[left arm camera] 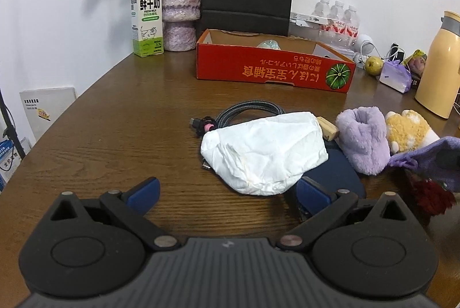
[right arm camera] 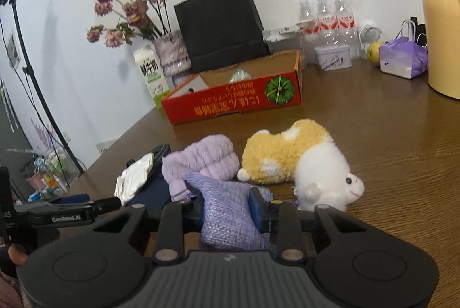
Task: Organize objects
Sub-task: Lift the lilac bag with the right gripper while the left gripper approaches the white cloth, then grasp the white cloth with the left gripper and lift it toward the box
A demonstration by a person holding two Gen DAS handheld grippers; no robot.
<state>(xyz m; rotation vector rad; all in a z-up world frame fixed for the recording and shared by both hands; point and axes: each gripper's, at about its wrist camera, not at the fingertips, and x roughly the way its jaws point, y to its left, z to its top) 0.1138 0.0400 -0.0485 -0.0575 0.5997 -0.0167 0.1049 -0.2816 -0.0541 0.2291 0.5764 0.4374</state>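
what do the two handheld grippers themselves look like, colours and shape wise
Both match: the left gripper and right gripper have a dark grey ribbed centre plate, black rounded housings with a circular disc on each side, black linkage arms with silver pivot pins, and blue pads on the jaws. Seen side-on from the right wrist, the left one carries white "GenRobot.AI" lettering. No cables or sleeves are visible.

The woven pouch (right arm camera: 227, 210) at lower centre is lilac. The plush toy (right arm camera: 299, 164) to its right is yellow-orange with white patches. The cardboard box (right arm camera: 233, 101) at centre is red with a green striped pumpkin print. The worktop (left arm camera: 115, 118) is brown wood grain.
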